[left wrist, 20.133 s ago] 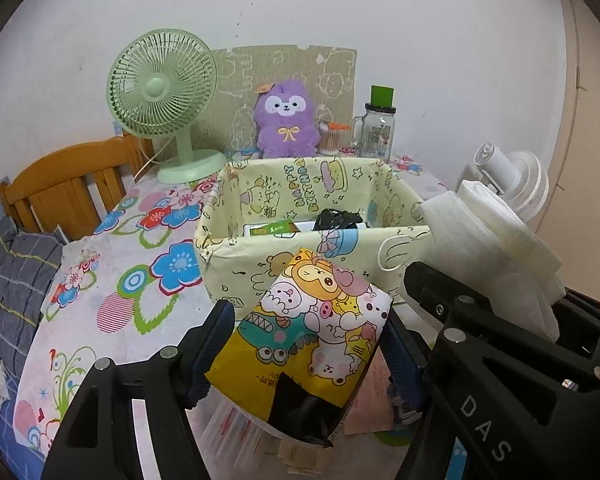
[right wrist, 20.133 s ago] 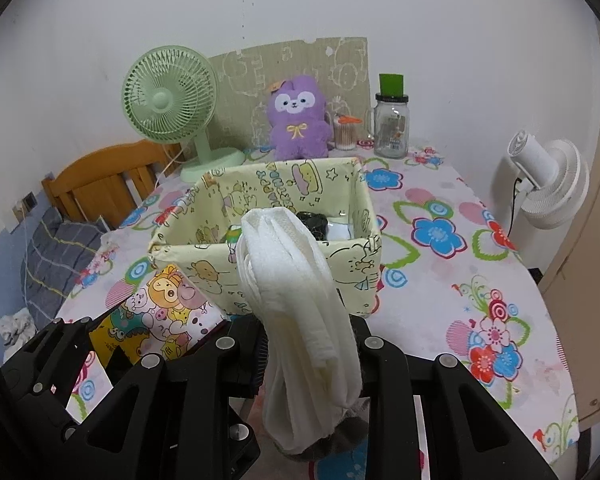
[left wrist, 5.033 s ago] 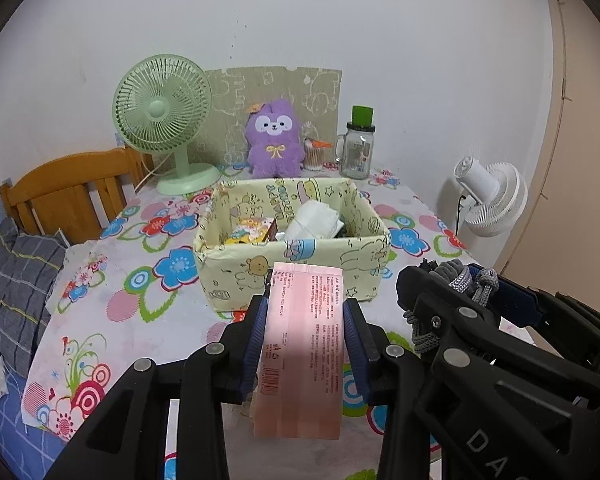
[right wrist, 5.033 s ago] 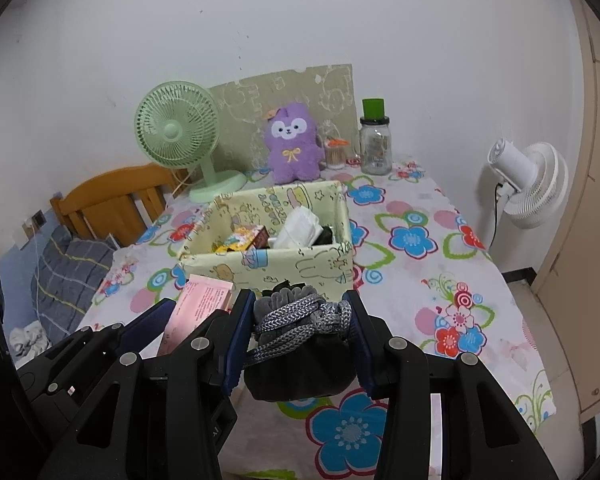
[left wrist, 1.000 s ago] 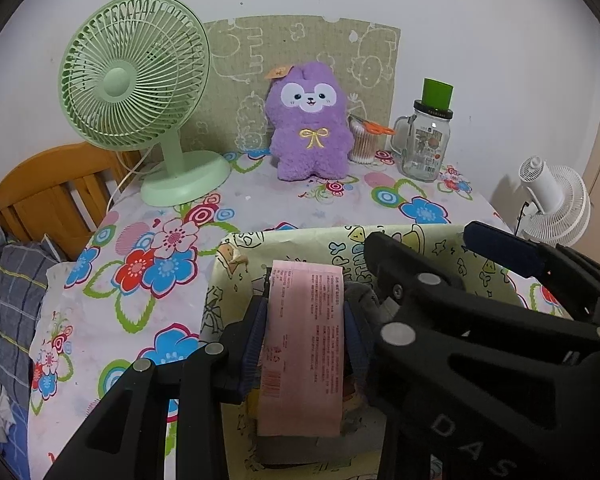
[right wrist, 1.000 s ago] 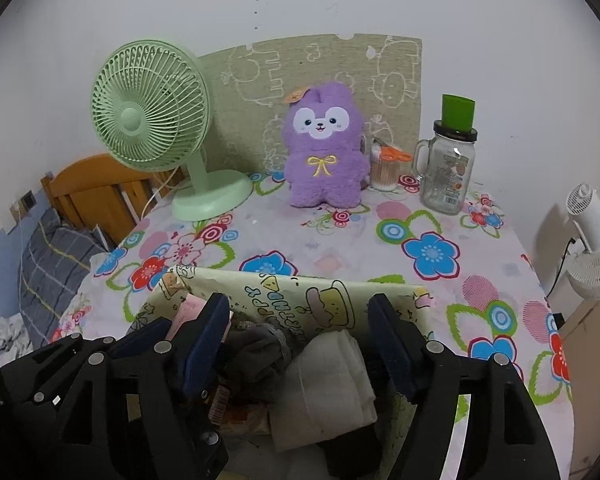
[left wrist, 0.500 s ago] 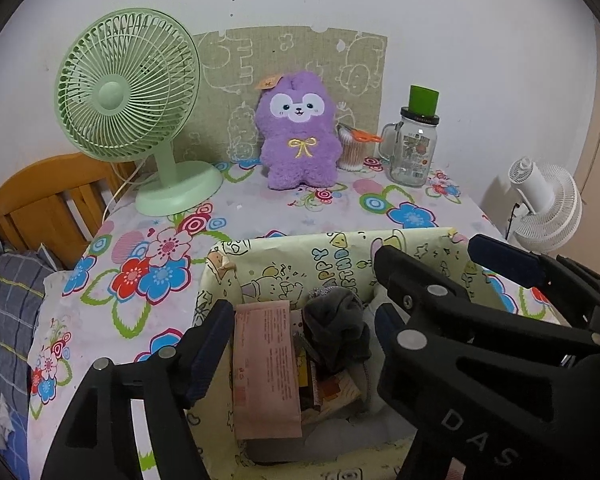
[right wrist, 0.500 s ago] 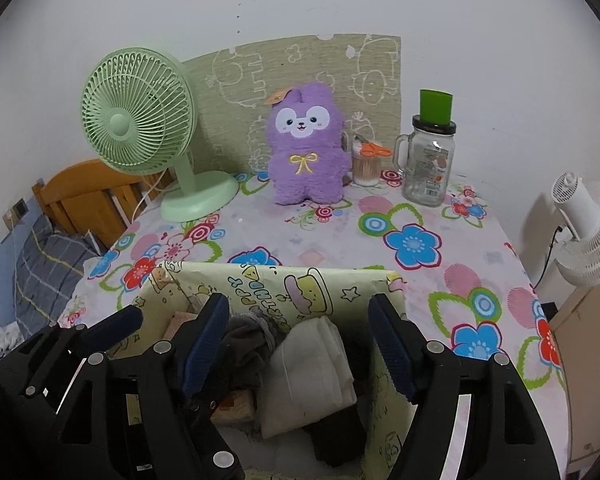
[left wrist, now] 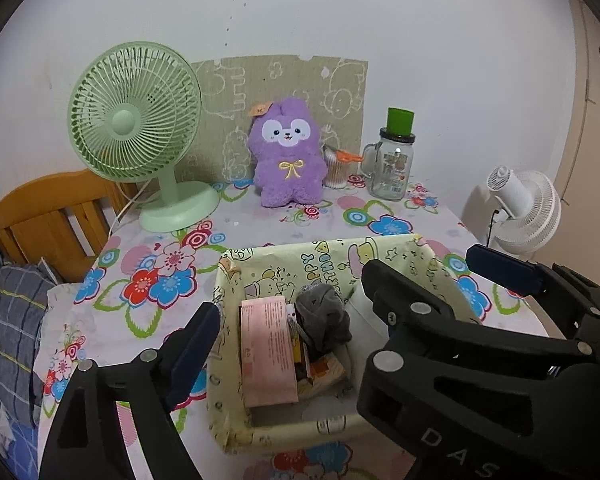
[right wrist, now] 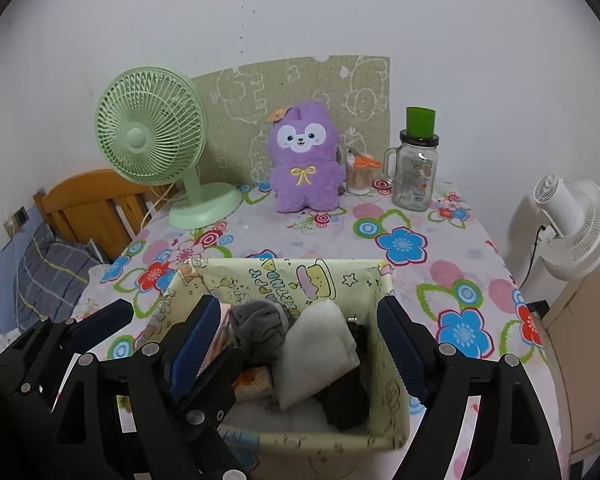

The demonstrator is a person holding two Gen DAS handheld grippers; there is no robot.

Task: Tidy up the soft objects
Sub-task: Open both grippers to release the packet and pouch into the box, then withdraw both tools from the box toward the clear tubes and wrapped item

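Your bench (left wrist: 260,220), under its flowered cloth, carries everything, and just ahead of and below both claws stands the yellow fabric bin (left wrist: 380,248), where the soft things now lie. Your left claw (left wrist: 288,320) has just been opening and stands wide apart with nothing pressed between its pads; the pink packet (left wrist: 266,354) leans inside the bin below and between its fingers, free of them. Your right claw (right wrist: 298,338) has also just been opening and is likewise apart and empty, with the grey knitted bundle (right wrist: 258,330) and the folded white cloth (right wrist: 318,354) lying in the bin beneath it. I judge the step in hand to be the release and pull-away: keep both claws spread as you lift, rise straight clear of the bin's rim before swinging aside, and watch that no pad snags the knit or drags the packet back out. The soft bin wall will likely fold if you brush it. The left view shows the packet's full printed face and the colourful pouches tucked under the grey bundle, which the right view mostly hides behind its own left finger; the right view alone shows the white cloth and a dark item (right wrist: 346,404) at the bin's near right corner.
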